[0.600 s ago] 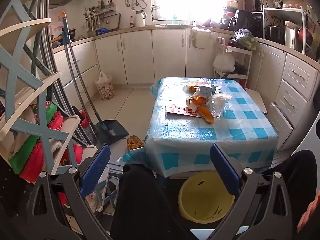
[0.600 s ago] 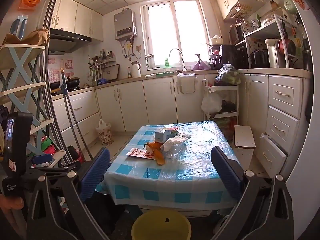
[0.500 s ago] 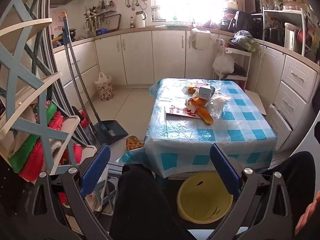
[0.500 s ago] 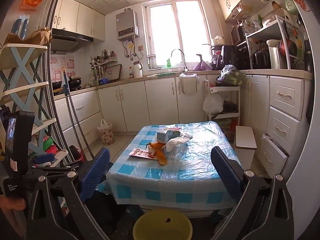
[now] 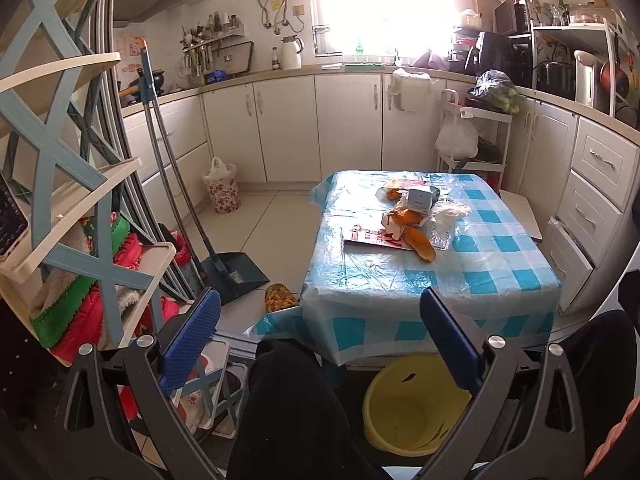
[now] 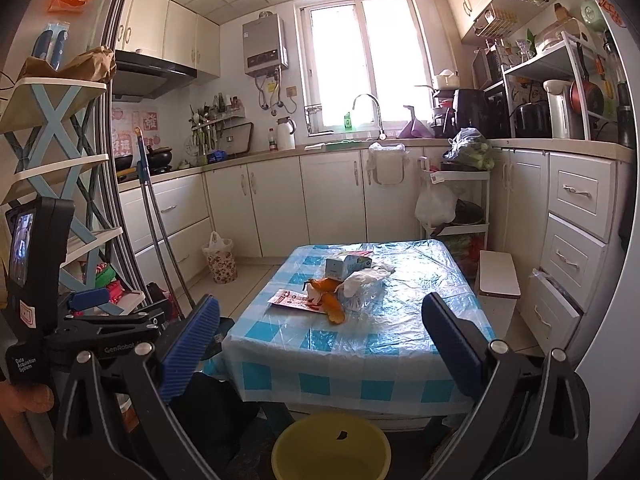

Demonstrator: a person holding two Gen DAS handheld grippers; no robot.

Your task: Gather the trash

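**Both claws released, trash waiting on the low counter**

At the far left stands a shelf rack (image 5: 76,184) with blue crossed bars; it holds red and green slippers (image 5: 100,280). Next to it, a broom and a dark dustpan (image 5: 236,276) lean against the cabinets, and a small flowered bin (image 5: 222,194) with a white bag inside stands on the floor further back.

The left claw (image 5: 320,344) is wide open and holds nothing. It points downward over a leg in black clothing (image 5: 292,412). Between its blue fingers (image 5: 192,344) one sees the near edge of the counter (image 5: 400,280), which is covered with a blue and white checked plastic cloth.

The trash lies together near the middle of this counter: a red and white leaflet (image 5: 372,237), an orange peel (image 5: 416,232) partly on top of it, a small white box (image 5: 420,201) behind, and crumpled clear plastic (image 5: 444,220) on the right side. Nothing touches the claws.

Below the near edge of the counter, a yellow bucket (image 5: 412,408) stands on the floor, with a few small dark bits inside.

The right claw (image 6: 320,344) is also wide open and empty, well apart from the trash, which shows between its fingers. In its view, the other device with a small screen (image 6: 24,256) is at the left edge.

At the right, white drawers (image 5: 592,200) run along the wall.
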